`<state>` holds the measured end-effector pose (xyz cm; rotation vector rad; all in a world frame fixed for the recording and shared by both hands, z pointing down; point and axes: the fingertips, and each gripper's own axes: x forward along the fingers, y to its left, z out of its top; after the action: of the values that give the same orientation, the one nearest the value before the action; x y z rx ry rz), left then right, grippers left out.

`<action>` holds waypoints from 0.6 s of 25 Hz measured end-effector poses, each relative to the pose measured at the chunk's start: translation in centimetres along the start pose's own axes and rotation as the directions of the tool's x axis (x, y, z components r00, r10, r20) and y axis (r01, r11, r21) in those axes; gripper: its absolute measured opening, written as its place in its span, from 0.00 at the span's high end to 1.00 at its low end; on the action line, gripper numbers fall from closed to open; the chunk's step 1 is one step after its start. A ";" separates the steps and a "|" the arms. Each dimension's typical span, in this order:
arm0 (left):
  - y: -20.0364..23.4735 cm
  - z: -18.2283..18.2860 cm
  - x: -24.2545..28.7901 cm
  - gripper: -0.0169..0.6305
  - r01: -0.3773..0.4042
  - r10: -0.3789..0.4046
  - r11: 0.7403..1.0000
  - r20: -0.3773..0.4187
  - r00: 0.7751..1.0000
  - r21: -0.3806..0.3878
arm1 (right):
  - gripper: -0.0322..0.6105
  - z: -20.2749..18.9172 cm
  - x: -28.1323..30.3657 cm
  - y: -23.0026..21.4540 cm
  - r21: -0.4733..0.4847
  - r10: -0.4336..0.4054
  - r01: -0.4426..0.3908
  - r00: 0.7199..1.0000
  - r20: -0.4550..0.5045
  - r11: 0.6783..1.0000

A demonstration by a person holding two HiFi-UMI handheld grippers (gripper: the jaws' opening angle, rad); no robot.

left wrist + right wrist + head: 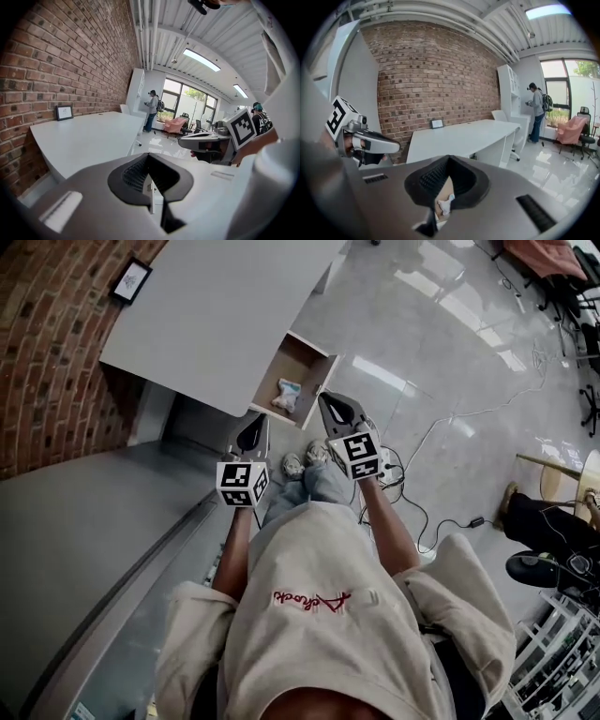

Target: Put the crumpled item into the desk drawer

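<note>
1. Closest to the lens, the right gripper [449,160] has its jaws pressed together at the tips and holds nothing. Through the small gap behind the tips a piece of the crumpled item [446,205] shows lower down. The dark pads cover the rest of it.
2. Left gripper [149,157] is closed tip to tip in the same way and is empty. In its gap only a pale strip is seen, and I cannot tell what it is.
3. Seen from the head view, both grippers are held in the air in front of the person, side by side and apart from each other.
4. The crumpled item, white with a little blue, lies inside the open drawer [298,357] and touches neither gripper. The right gripper's tip covers the drawer's near corner in that view.
5. The drawer sticks out from under the edge of the white desk [216,306], and the tabletop hides its inner end.
6. A small framed picture [129,279] stands at the back of the desk against the brick wall [47,362]. What it shows is too small to read.
7. Cables [441,427] run over the shiny floor, and a seated person [544,526] is cut off at the right edge.
</note>
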<state>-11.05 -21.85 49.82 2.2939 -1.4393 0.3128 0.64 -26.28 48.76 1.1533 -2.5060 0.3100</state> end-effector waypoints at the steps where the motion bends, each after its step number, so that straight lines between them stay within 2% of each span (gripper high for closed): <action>1: -0.1 0.8 -0.2 0.96 0.004 -0.004 1.000 0.013 1.000 0.009 | 0.93 1.0 -0.3 0.2 -0.009 -0.003 0.004 1.000 0.017 1.000; 9: -0.4 7.2 -1.4 0.96 0.023 -0.031 0.997 0.107 0.994 0.076 | 0.93 7.0 -3.2 1.3 -0.056 -0.037 0.044 0.991 0.128 0.997; 15: -1.0 10.6 -2.2 0.96 0.029 -0.048 0.993 0.162 0.986 0.115 | 0.93 9.9 -4.8 1.3 -0.100 -0.058 0.077 0.983 0.177 0.992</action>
<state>-11.42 -24.52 39.33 2.4861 -1.4876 0.2011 0.18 -25.56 37.71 1.2677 -2.5886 0.0580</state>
